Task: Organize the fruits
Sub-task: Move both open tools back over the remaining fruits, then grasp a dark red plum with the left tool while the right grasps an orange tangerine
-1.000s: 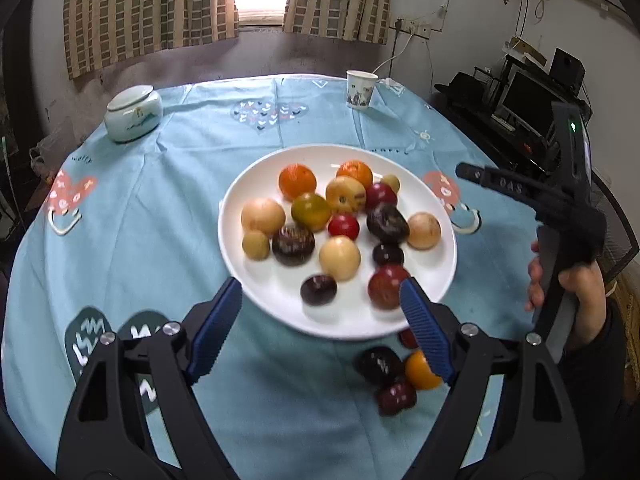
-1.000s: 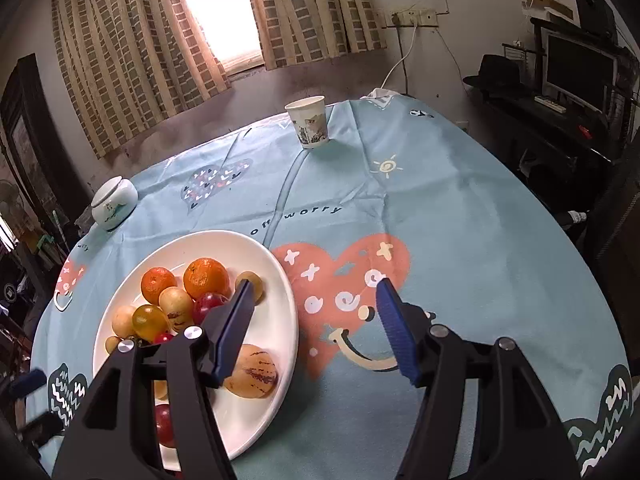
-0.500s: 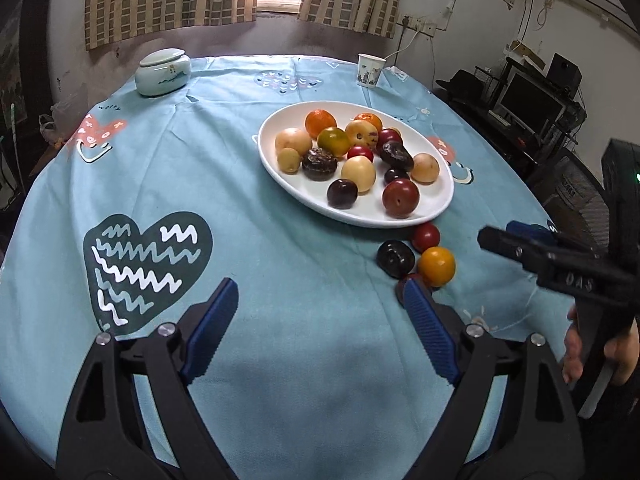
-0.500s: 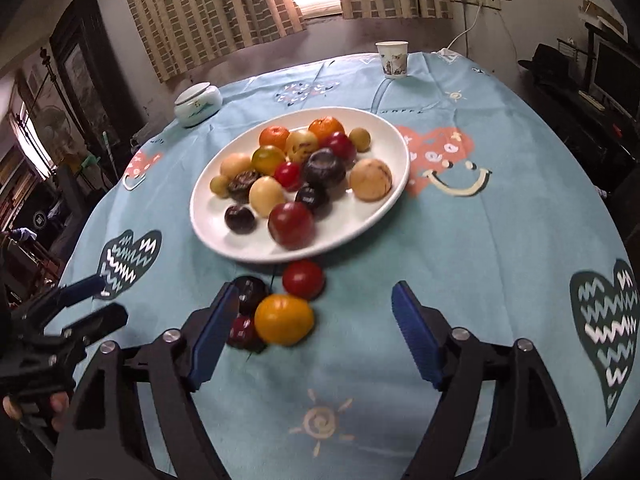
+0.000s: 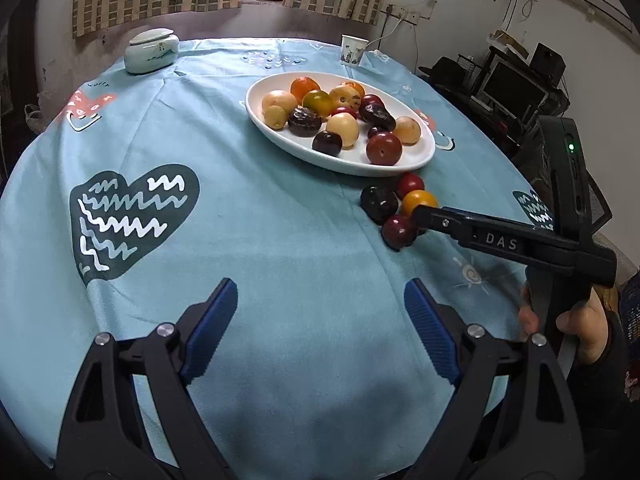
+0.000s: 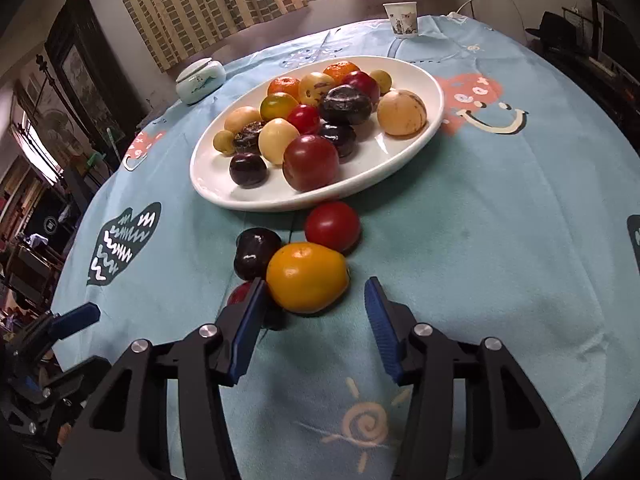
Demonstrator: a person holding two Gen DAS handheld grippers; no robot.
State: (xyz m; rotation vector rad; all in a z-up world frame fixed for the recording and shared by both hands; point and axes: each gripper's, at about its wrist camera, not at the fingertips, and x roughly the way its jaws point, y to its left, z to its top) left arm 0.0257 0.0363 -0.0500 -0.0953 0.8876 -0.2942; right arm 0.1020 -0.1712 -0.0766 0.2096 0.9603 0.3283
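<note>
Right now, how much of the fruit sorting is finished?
Most fruit already sits on the white plate. Four pieces lie on the tablecloth beside it: an orange fruit, a red one, a dark plum and a dark red one. The right gripper, jaws just closing, frames the orange fruit without gripping it. The left gripper hangs open, empty.

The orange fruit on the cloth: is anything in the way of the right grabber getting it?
Nothing visible is. The orange fruit lies just ahead of the right gripper, whose jaws have just been closing but don't touch it. A dark red fruit crowds the left finger.
</note>
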